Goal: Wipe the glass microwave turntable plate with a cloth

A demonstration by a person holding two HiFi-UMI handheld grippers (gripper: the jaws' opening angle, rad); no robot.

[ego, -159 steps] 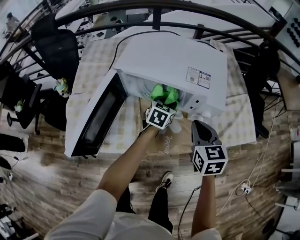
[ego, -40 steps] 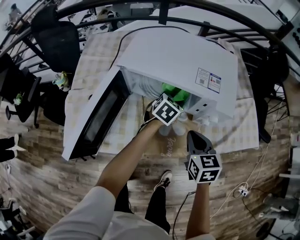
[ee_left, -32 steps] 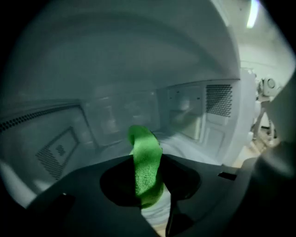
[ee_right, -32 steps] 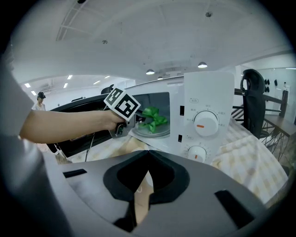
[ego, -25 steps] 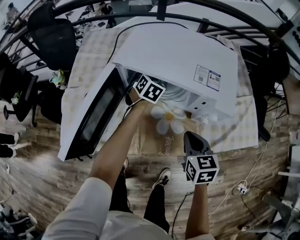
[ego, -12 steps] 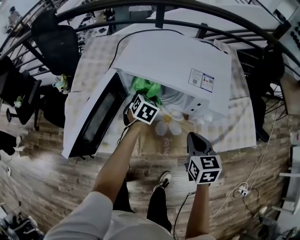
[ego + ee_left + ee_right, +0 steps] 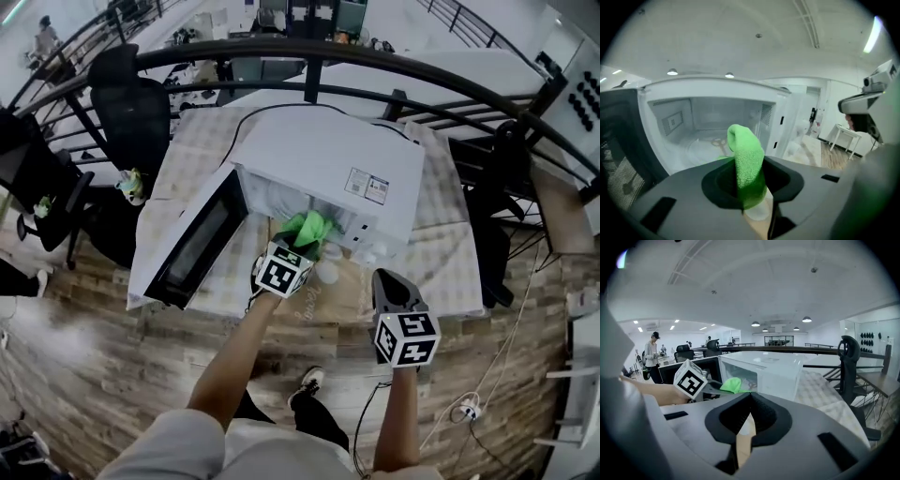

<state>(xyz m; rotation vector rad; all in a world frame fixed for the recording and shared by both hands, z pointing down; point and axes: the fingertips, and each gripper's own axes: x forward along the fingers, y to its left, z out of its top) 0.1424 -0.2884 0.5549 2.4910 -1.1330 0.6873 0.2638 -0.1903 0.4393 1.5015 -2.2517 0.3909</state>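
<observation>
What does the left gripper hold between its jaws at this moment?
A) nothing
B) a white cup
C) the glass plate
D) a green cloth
D: in the left gripper view, the left gripper has its jaws shut on a green cloth, in front of the open microwave.

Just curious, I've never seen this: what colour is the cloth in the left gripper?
Bright green. The cloth shows best in the left gripper view.
</observation>
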